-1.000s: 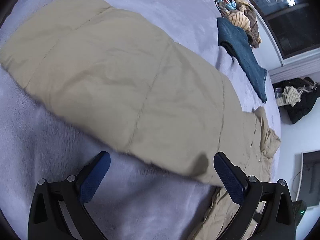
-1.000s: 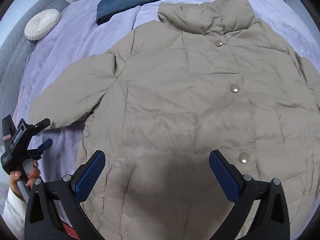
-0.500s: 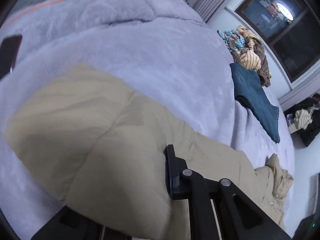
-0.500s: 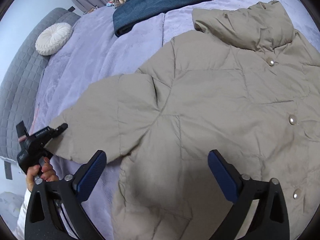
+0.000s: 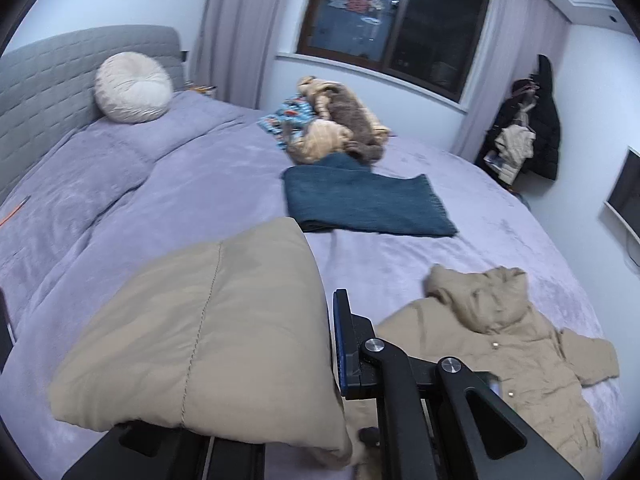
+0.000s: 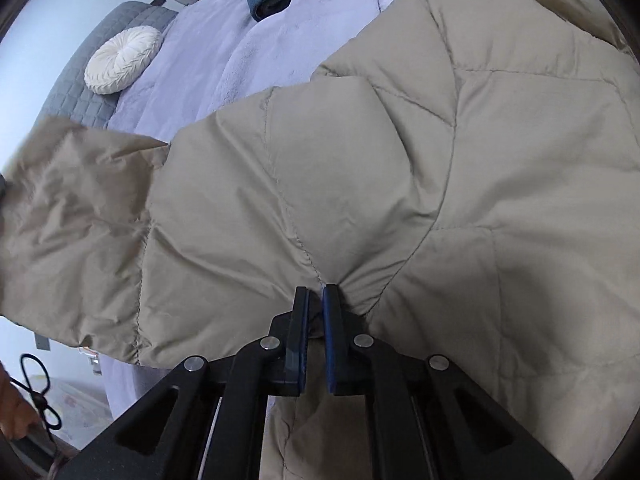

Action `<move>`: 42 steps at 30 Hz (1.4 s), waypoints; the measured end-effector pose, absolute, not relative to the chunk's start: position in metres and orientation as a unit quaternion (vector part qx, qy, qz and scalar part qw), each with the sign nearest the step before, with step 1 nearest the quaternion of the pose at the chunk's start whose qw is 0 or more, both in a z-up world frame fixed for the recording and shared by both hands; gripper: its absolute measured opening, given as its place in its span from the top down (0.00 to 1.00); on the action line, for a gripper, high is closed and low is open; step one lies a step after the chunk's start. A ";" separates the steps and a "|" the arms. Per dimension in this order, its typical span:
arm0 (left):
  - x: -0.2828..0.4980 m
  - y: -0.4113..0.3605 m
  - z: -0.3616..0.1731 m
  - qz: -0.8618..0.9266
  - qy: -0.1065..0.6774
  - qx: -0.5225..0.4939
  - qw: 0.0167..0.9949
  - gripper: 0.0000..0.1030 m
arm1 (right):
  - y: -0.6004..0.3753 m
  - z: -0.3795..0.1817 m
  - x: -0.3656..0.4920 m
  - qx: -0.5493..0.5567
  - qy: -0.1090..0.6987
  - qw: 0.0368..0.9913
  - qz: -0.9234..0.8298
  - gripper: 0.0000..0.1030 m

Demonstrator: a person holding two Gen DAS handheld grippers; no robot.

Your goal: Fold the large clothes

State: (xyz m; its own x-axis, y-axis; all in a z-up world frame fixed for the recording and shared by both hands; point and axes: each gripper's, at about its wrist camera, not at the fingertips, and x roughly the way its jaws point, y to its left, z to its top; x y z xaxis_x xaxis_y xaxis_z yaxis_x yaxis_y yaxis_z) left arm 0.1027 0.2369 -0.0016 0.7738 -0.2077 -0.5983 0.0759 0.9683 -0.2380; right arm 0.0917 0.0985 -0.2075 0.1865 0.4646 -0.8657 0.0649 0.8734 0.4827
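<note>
L gripper (image 5: pixel 334 364): your left tool is clamped on the cuff end of the beige quilted puffer jacket (image 6: pixel 400 168). Only one blue-padded finger (image 5: pixel 339 344) shows; the other is hidden under the fabric.
Sleeve (image 5: pixel 208 332): held up off the bed in L view, draped over the tool, puffy, one stitched seam running down it.
Jacket body, L view: lies flat on the lilac plush bedspread (image 5: pixel 168 200), collar and hood bunched at the top, two small snaps visible, far sleeve spread out to the right.
R gripper (image 6: pixel 316 308): your right jaws have just been closing; fingers now pinched onto a fold of the jacket where the quilt seams meet near the armpit. Fabric puckers into the narrow gap between the pads.
Jacket, R view: fills most of the frame; the sleeve stretches out to the left, raised, its end blurred.
Bed bkgd: round cream pleated cushion (image 5: pixel 134 87) leaning on the grey quilted headboard (image 5: pixel 48 92).
Other clothes: dark teal folded garment (image 5: pixel 360 200) lying flat beyond the sleeve, well apart from the jacket; heap of tan, brown and patterned clothes (image 5: pixel 328 124) just behind it, near the window side.
Room, right side: dark coats hung on the wall (image 5: pixel 528 128); a screen edge (image 5: pixel 624 196) at far right.
Person: part of a hand (image 6: pixel 16 408) at lower left edge of R view, w/ black cord beside it.
</note>
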 end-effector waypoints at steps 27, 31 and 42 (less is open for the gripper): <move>0.072 -0.089 -0.114 -0.140 0.435 0.134 0.880 0.02 | -0.235 -0.123 0.006 0.223 0.578 0.784 0.021 0.92; 0.064 -0.042 -0.094 -0.103 0.437 0.091 0.889 0.02 | -0.218 -0.114 0.012 0.184 0.579 0.792 0.054 0.90; 0.097 0.146 -0.103 -0.004 0.483 -0.123 0.867 0.02 | -0.073 -0.086 0.033 -0.051 0.535 0.832 0.137 0.22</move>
State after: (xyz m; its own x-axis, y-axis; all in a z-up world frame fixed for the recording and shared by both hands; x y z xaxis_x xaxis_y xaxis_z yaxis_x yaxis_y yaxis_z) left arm 0.0972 0.1460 -0.1025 0.5334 -0.1254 -0.8365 -0.1121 0.9697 -0.2169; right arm 0.0329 -0.0726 -0.0856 0.3904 0.1737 -0.9041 -0.2824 0.9573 0.0620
